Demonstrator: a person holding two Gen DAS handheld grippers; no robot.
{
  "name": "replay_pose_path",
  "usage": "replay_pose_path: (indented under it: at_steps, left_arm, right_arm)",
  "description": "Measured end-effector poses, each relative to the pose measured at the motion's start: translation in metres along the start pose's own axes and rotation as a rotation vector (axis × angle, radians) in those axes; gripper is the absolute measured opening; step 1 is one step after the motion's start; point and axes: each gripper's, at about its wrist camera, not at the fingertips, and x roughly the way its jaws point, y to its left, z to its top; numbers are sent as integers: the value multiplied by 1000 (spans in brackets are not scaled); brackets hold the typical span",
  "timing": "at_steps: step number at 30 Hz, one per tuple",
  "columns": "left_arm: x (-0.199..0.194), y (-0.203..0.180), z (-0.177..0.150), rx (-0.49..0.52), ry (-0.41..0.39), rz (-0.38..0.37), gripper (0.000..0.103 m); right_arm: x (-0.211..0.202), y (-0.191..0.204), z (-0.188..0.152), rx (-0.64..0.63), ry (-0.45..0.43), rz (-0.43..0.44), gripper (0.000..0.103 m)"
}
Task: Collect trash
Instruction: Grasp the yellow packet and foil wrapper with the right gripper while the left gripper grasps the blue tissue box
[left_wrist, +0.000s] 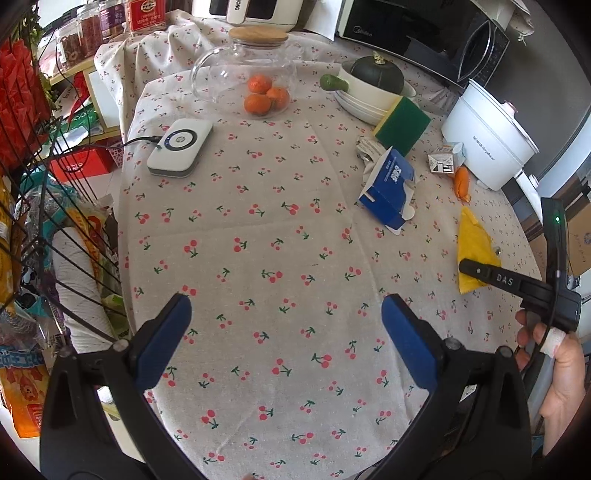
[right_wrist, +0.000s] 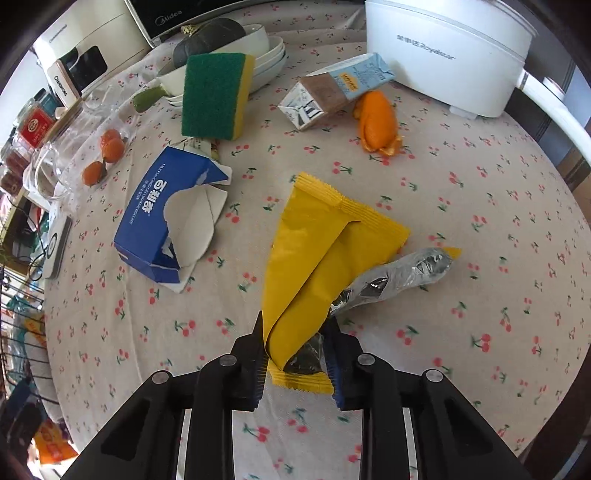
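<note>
A: Where does the right gripper (right_wrist: 295, 354) stand?

B: At the lower middle of the right wrist view, its jaws are drawn in narrow on the near end of the crumpled yellow foil-lined snack wrapper (right_wrist: 314, 254), pinching it. The rest of the wrapper runs up the frame over the cherry-print cloth on the worktop (right_wrist: 480, 295), with its torn silver lining sticking out to the right.

A: And the left gripper (left_wrist: 286, 325)?

B: Jaws wide, nothing between them, above bare cloth at the bottom of the left wrist view.

A: What could go wrong?

B: The pinch seems to sit only on a folded edge. The film is slick and light, so I judge it could slide out on the lift, or the loose silver piece could tear off and stay behind. The cloth is also close under the pads; if a fold of it is caught too, lifting would drag it and disturb what stands on it.

A: Other trash?

B: The torn blue cardboard box (right_wrist: 170, 221) lies left of the wrapper, well apart. The small crushed drink carton (right_wrist: 332, 92) and the orange peel (right_wrist: 376, 122) touching it sit at the upper middle, near the white electric cooker (right_wrist: 443, 55). The green and yellow sponge (right_wrist: 218, 96) looks no trash to me.
</note>
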Motion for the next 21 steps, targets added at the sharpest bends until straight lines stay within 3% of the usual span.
replay_pose_path:
  at_steps: [8,12,16,21]
  left_arm:
    - [25,-54,17,102,-26,-58,102]
    - [51,-86,37,183,-62,-37,102]
    - [83,-107,47,268,-69,12,102]
    - [108,-105,60,205,-73,-36,98]
  right_arm:
    - [-61,-67,-51,-49,-27,7,27]
    - [-71,-95,-59,-85,-23,-11,27]
    - [-83,-109,-53,-75,-61,30,27]
    - [-88,-114,-57,-92,-53,56,27]
